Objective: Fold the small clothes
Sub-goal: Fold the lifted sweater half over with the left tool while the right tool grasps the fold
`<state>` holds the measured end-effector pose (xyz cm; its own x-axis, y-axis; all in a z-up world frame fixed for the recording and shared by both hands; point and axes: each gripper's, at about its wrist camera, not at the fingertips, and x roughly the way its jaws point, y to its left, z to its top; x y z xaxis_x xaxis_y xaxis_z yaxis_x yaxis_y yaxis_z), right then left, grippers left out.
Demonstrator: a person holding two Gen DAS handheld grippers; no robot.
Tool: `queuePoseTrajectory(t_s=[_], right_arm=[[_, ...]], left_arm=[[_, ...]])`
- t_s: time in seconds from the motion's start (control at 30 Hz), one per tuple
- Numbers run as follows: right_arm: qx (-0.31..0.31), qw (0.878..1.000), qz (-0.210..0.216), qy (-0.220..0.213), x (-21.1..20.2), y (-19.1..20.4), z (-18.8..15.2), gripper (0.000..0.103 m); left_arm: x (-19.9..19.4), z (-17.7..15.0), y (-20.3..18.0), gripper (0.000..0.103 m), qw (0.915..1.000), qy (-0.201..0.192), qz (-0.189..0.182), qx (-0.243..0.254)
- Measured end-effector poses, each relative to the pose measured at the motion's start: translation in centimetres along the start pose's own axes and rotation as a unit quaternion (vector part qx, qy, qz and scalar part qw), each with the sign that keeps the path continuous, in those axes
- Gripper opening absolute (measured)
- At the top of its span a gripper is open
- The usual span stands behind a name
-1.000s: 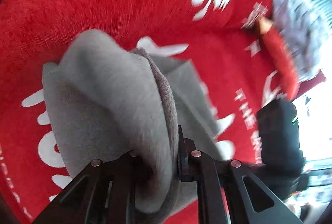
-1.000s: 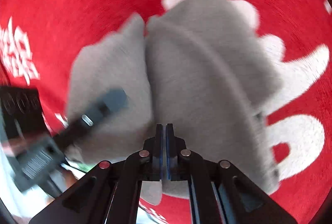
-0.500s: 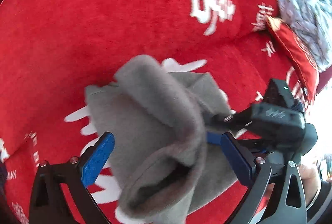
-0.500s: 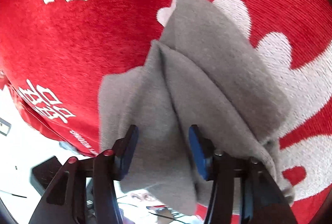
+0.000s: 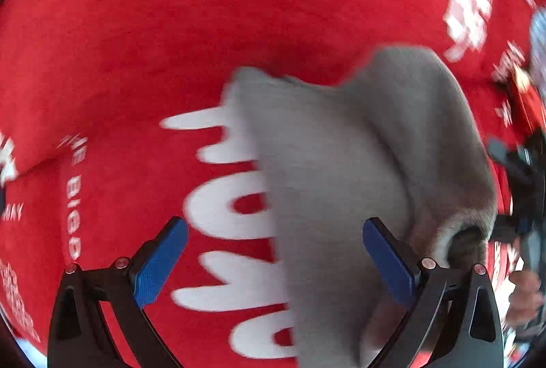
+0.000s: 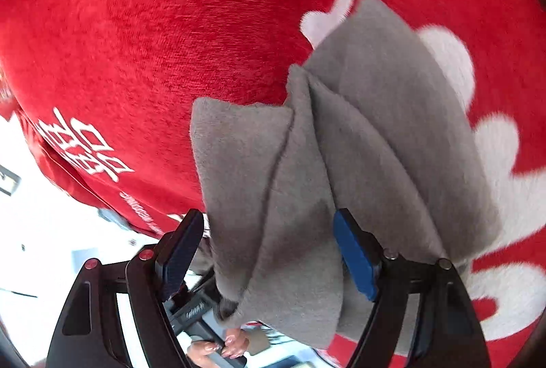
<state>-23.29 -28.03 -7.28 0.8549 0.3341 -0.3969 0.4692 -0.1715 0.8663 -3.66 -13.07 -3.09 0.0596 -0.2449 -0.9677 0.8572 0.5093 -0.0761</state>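
1 grey fleece garment (image 6: pixel 358 146) folded in overlapping layers | left claw (image 5: pixel 273 265) apart | right claw (image 6: pixel 269 252) apart

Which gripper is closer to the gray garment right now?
Right. The right gripper straddles the gray garment, jaws open; the left gripper is open at its edge, mostly over the red cloth.

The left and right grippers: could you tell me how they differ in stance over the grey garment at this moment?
The left gripper stands wider open than the right gripper. The left spans the grey garment's edge plus bare red cloth; the right has only garment between its fingers. Both are open and neither clamps the fabric.
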Motion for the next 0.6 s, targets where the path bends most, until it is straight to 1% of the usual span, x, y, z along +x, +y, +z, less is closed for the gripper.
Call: queuePoseTrajectory(t_s=[0.03, 0.1, 0.2, 0.27, 0.3, 0.33, 0.37, 0.4, 0.43, 0.47, 0.53, 0.6], right_arm=[[-0.006, 1.0, -0.007, 0.002, -0.1, 0.3, 0.3, 0.081], [-0.011, 1.0, -0.023, 0.007, 0.0, 0.6, 1.0, 0.081], [-0.016, 0.998, -0.05, 0.02, 0.3, 0.8, 1.6, 0.081], [-0.028, 0.996, -0.075, 0.031, 0.9, 1.1, 1.8, 0.08], [-0.036, 0.995, -0.089, 0.036, 1.3, 1.3, 1.9, 0.064], [-0.05, 0.992, -0.11, 0.043, 1.9, 1.7, 1.8, 0.046], [-0.062, 0.987, -0.137, 0.049, 2.4, 2.1, 1.7, 0.014], [-0.077, 0.982, -0.163, 0.052, 2.8, 2.6, 1.7, 0.015], [-0.102, 0.977, -0.179, 0.051, 3.1, 3.5, 1.4, 0.015], [-0.127, 0.974, -0.18, 0.051, 3.2, 4.5, 1.1, 0.014], [-0.18, 0.967, -0.178, 0.044, 3.0, 7.1, 0.4, 0.014], [-0.204, 0.963, -0.174, 0.04, 2.5, 8.4, 0.3, 0.014]], left_arm=[[0.4, -0.2, -1.6, 0.102, 0.9998, 0.003, -0.003, 0.021], [0.6, -0.5, -3.0, 0.102, 0.9995, 0.002, -0.004, 0.033], [0.5, -0.8, -3.7, 0.102, 0.9997, 0.0, 0.012, 0.023], [0.6, -0.9, -3.2, 0.103, 0.9993, 0.022, 0.03, 0.008], [0.8, -0.8, -2.7, 0.102, 0.999, 0.033, 0.029, 0.002], [0.8, -0.8, -2.2, 0.102, 0.999, 0.037, 0.025, -0.007], [0.6, -0.8, -1.7, 0.102, 0.9989, 0.032, 0.032, -0.012], [0.3, -0.7, -1.3, 0.102, 0.9988, 0.024, 0.041, -0.014], [-0.3, -0.7, -0.9, 0.102, 0.9981, 0.009, 0.058, -0.016], [-0.9, -0.7, -0.7, 0.102, 0.9977, -0.002, 0.065, -0.019], [-2.1, -0.7, 0.0, 0.102, 0.997, -0.023, 0.067, -0.031], [-3.0, -0.9, 0.8, 0.102, 0.9962, -0.037, 0.067, -0.042]])
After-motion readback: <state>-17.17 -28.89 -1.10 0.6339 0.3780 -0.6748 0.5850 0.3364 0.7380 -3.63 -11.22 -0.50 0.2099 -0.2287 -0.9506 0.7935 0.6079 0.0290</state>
